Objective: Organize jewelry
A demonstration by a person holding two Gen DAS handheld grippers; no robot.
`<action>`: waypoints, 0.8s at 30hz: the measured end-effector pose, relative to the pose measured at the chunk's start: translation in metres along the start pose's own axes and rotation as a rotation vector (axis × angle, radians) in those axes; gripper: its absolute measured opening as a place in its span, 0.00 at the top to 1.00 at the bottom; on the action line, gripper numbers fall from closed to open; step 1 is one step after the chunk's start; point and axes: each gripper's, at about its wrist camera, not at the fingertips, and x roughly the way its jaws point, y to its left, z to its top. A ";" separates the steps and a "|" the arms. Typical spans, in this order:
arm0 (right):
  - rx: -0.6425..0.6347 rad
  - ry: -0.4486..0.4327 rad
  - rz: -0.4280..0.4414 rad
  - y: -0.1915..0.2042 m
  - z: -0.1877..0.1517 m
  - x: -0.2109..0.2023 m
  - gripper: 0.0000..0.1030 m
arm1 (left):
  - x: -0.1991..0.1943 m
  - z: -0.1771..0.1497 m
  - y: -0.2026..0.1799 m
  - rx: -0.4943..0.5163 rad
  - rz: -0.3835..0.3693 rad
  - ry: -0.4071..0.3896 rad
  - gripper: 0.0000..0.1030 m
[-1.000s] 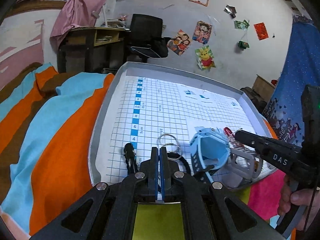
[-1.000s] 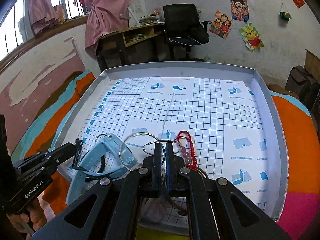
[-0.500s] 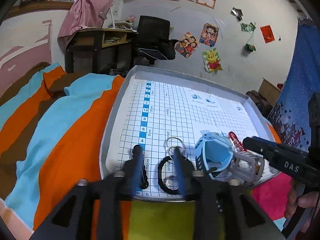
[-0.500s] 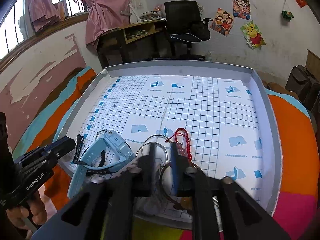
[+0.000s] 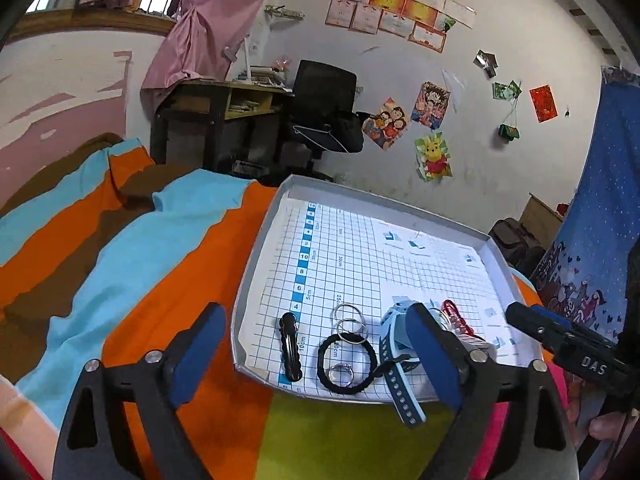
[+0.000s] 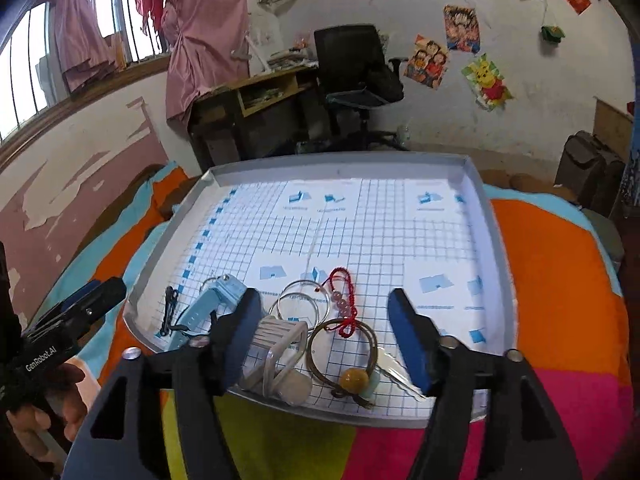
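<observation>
The jewelry lies in a shallow grey tray [image 6: 478, 184] with a grid paper on its floor, and the tray rests on a bed with a striped blanket [image 5: 132, 264]; all pieces are crowded at the near edge and the far part holds nothing. In the left part there are a black hair clip [image 5: 289, 343], a black hair tie [image 5: 347, 362] with a small ring [image 5: 341, 373] inside it, and two thin metal rings [image 5: 347, 319]. Beside them lies a light blue watch [image 6: 214, 300], its strap hanging over the rim. More to the right are two big wire hoops [image 6: 301, 300], a red cord bracelet [image 6: 343, 296], a clear plastic clip [image 6: 276, 354] and a bangle with an amber bead [image 6: 347, 360]. I judge all of it light; the hoops and rings are stiff, thin and slippery, so they are best pinched across the wire, while the cord and hair tie are soft and will hang down. The watch is best taken at its solid case. The left gripper [image 5: 316, 354] and the right gripper [image 6: 324, 336] have both just been opening their jaws; these stand released and hold nothing.
</observation>
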 end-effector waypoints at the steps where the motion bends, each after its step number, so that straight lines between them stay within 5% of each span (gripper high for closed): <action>1: -0.002 -0.020 -0.002 0.001 -0.001 -0.007 0.32 | -0.004 0.000 0.000 0.005 -0.001 -0.011 0.06; 6: -0.017 -0.107 -0.001 0.006 -0.003 -0.040 0.11 | -0.035 -0.002 -0.004 0.013 -0.007 -0.082 0.00; 24: -0.054 -0.303 -0.028 0.027 -0.038 -0.185 0.02 | -0.158 -0.032 -0.009 0.045 -0.041 -0.219 0.00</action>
